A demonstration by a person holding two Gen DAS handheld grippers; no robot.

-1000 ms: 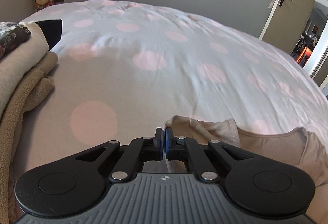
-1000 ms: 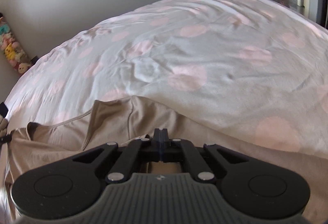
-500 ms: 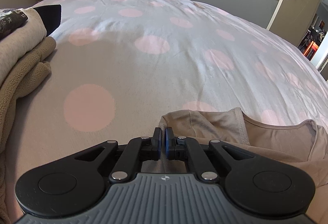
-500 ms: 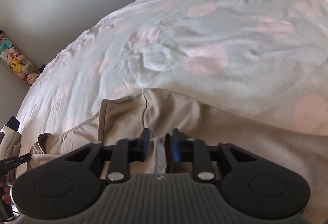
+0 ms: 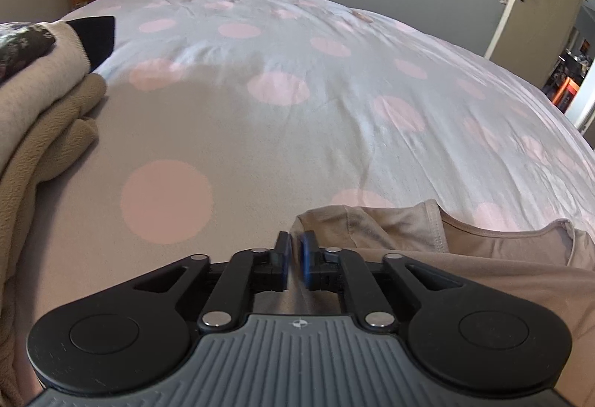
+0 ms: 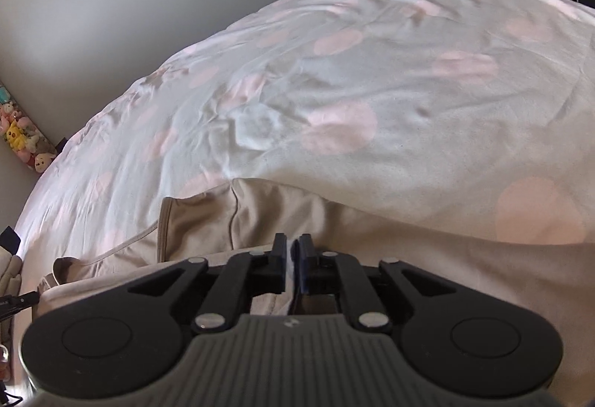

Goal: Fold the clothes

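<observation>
Through my left wrist camera, my left gripper (image 5: pixel 293 260) stands a narrow gap open, holding nothing, over the near corner of a beige top (image 5: pixel 390 232) lying on the polka-dot duvet (image 5: pixel 297 109), with folded clothes (image 5: pixel 41 102) stacked at far left. Through my right wrist camera, my right gripper (image 6: pixel 293 267) is almost closed, a sliver of pale cloth between its pads, though I cannot tell whether it grips the beige top (image 6: pixel 282 217) spread beneath it.

Matt beige top (image 5: pixel 502 258), soft cloth

left tongs (image 5: pixel 293 260): parted slightly | right tongs (image 6: pixel 292 263): reclosed on beige top (image 6: pixel 260 217)
</observation>
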